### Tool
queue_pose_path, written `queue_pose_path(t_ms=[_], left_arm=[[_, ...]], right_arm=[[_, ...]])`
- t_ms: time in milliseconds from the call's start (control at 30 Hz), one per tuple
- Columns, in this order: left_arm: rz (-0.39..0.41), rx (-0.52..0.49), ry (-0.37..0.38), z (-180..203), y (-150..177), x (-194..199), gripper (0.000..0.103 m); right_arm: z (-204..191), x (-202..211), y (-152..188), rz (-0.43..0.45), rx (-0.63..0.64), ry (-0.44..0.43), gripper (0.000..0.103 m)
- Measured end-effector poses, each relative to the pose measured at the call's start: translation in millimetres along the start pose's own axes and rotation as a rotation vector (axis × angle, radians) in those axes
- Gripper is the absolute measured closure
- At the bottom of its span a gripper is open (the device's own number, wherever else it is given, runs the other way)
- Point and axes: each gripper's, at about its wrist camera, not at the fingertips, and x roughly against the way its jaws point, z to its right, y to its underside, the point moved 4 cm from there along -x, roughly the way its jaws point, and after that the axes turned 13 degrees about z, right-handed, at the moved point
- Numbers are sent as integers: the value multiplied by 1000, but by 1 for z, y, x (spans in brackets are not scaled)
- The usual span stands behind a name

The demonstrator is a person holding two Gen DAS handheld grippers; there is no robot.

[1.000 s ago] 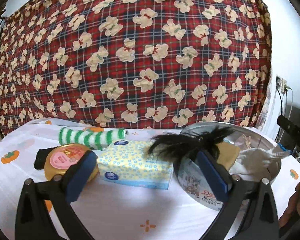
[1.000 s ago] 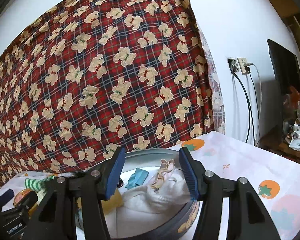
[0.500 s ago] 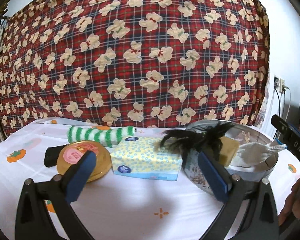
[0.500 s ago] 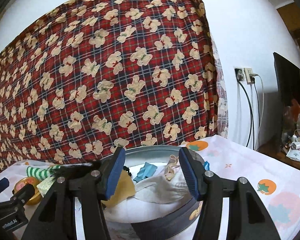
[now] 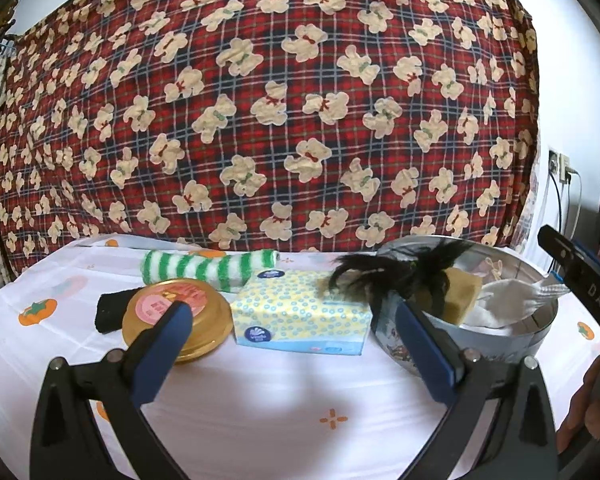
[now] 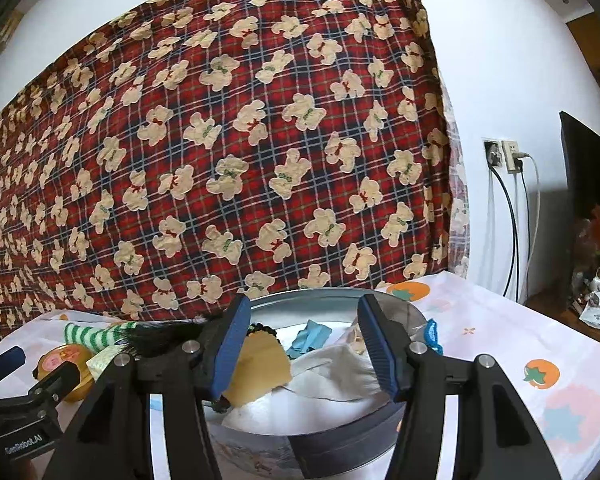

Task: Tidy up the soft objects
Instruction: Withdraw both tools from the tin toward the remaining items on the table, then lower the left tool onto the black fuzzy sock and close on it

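We hold the left tool (image 5: 292, 344) low in its frame with its jaws wide apart and nothing between them. Through the gap we see the tissue pack (image 5: 300, 314) at centre, lying on the tabletop (image 5: 260, 408). Left of it sits a gold lid (image 5: 178, 314), partly over a black cloth (image 5: 110, 312); behind both lies a striped sock (image 5: 212, 270). We judge these soft items remain outside the tin because they are not yet sorted.

We hold the right tool (image 6: 304, 346) at lower centre of its frame, jaws about half apart and empty, aimed over the tin (image 6: 340, 420). The tin stands at lower centre there and at right in the left view, touching or just beside the tissue pack. Inside it we see a white cloth (image 6: 332, 372), a yellow sponge (image 6: 260, 372), a blue scrap (image 6: 310, 338) and a black feathery piece (image 5: 396, 272) that hangs over the rim, probably because it is too long to lie flat. The tin serves, we judge, as the collection point. A plaid bear-print blanket (image 5: 280, 120) fills the background.
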Motion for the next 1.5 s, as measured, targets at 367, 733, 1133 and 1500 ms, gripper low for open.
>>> queue_pose_path(t_ms=[367, 733, 1133, 1500], left_arm=[[-11, 14, -23, -26, 2, 1, 0], [-49, 21, -72, -80, 4, -3, 0], [-107, -14, -168, -166, 9, -16, 0], [-238, 8, -165, -234, 22, -49, 0]], right_arm=[[3, -7, 5, -46, -22, -5, 45], [-47, 4, 11, -55, -13, -114, 45], [-120, 9, 23, -87, -10, -252, 45], [-182, 10, 35, -122, -19, -348, 45]])
